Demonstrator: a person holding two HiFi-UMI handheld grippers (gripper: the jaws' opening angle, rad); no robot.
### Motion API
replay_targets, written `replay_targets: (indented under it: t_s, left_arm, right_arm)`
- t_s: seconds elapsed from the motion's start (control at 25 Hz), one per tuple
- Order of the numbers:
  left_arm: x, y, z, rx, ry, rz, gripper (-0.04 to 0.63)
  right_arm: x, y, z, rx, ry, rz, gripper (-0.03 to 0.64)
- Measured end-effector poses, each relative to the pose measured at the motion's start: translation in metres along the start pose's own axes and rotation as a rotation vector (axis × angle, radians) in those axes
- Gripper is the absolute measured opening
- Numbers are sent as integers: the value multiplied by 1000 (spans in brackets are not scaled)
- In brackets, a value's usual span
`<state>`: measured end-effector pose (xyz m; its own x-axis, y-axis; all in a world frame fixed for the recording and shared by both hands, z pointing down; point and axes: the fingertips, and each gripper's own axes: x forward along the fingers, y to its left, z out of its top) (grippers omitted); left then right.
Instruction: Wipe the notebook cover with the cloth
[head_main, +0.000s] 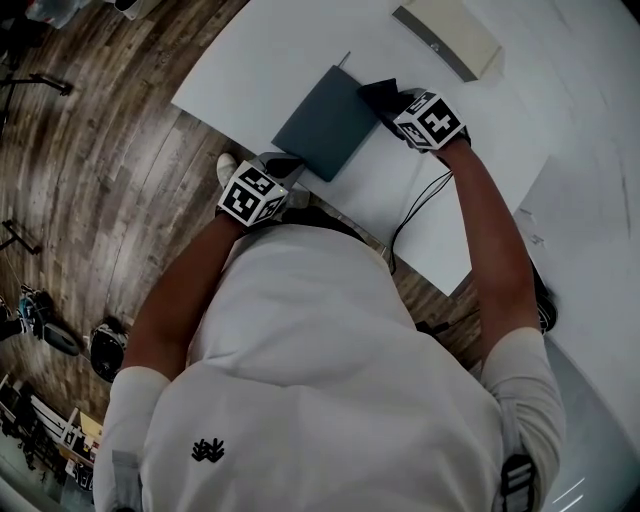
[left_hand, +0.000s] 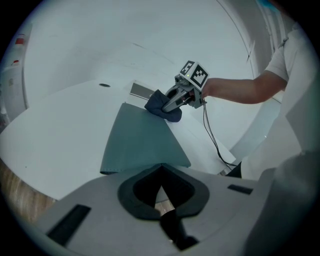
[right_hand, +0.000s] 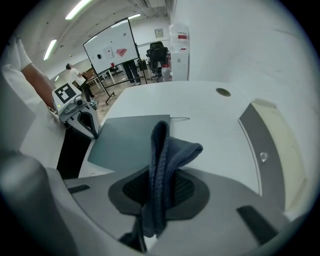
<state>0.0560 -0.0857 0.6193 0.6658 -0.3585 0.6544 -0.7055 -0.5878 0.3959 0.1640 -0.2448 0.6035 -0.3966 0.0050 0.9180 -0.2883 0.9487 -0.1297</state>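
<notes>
A white table (head_main: 300, 50) fills the upper part of the head view, with wood-plank floor (head_main: 100, 150) to its left. The person in a white shirt (head_main: 330, 380) stands at the table's near edge, both arms reaching forward.

A dark teal notebook (head_main: 325, 125) lies flat and closed on the table near that edge, turned at an angle to the person. Farther back on the table lies a beige book with a grey spine (head_main: 450, 35), well apart from the notebook.

The left gripper (head_main: 285, 165) sits low at the notebook's near edge. In its own view the jaws are drawn together at the tips, right at that edge. Whether they nip the cover cannot be told.

The right gripper (head_main: 392, 100) is at the notebook's far right corner. Its jaws are clamped on a dark blue cloth (right_hand: 162, 160), which stands up between them in a folded bunch. From the left gripper view the cloth rests on the cover at that far corner, just beside the edge.

A thin black cable (head_main: 420, 205) runs from the right gripper back across the table toward the person. A small round hole (right_hand: 223, 92) shows in the tabletop beyond the notebook.
</notes>
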Motion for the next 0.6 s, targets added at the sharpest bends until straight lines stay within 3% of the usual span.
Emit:
replay_targets:
  t_s: [0.2, 0.6]
  left_arm:
    - [0, 1, 2, -15, -20, -4, 0]
    - [2, 0, 1, -20, -21, -17, 0]
  right_arm:
    - [-10, 26, 24, -33, -48, 41, 61]
    - [21, 138, 56, -161, -52, 269, 60]
